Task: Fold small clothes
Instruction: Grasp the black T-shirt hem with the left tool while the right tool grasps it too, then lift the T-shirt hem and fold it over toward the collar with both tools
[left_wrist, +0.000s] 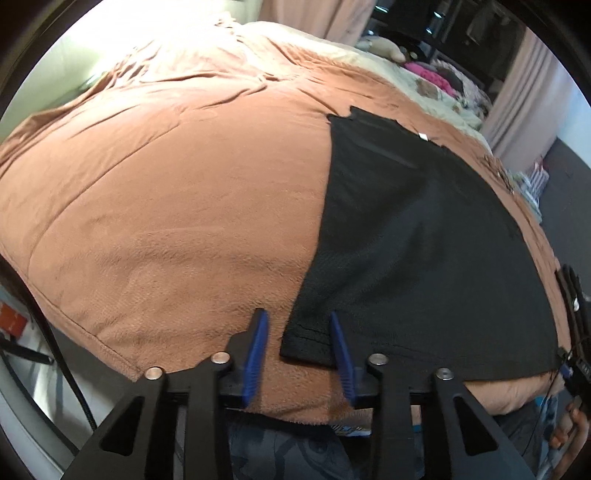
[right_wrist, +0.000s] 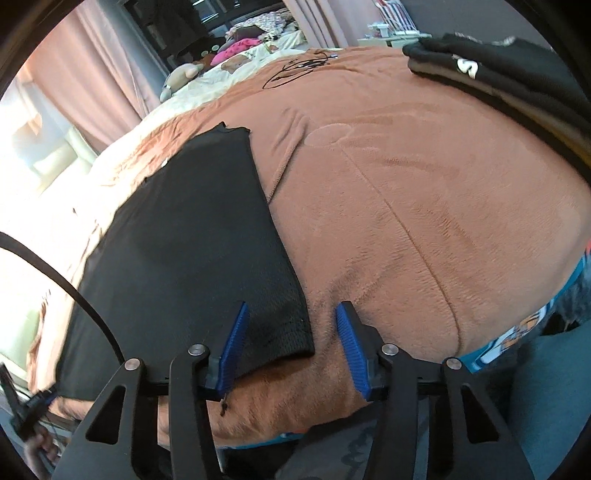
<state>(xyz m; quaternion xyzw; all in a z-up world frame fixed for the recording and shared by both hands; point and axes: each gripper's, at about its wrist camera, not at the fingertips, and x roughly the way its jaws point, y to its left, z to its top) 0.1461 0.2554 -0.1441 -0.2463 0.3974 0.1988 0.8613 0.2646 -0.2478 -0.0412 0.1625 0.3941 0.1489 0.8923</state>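
Observation:
A black mesh garment (left_wrist: 417, 236) lies flat on a brown fleece blanket (left_wrist: 166, 206). My left gripper (left_wrist: 297, 319) is open, its blue fingers (left_wrist: 256, 343) straddling the garment's near left corner. In the right wrist view the same garment (right_wrist: 192, 236) lies on the blanket (right_wrist: 424, 206). My right gripper (right_wrist: 291, 314) is open, its blue fingers (right_wrist: 234, 339) on either side of the garment's near right corner. Neither gripper holds the cloth.
A stack of dark folded clothes (right_wrist: 509, 74) sits at the blanket's far right. A thin black cord (right_wrist: 299, 68) lies on the far blanket. Plush toys and pink items (right_wrist: 236, 48) lie beyond, by curtains. The blanket's near edge (left_wrist: 122, 363) drops off.

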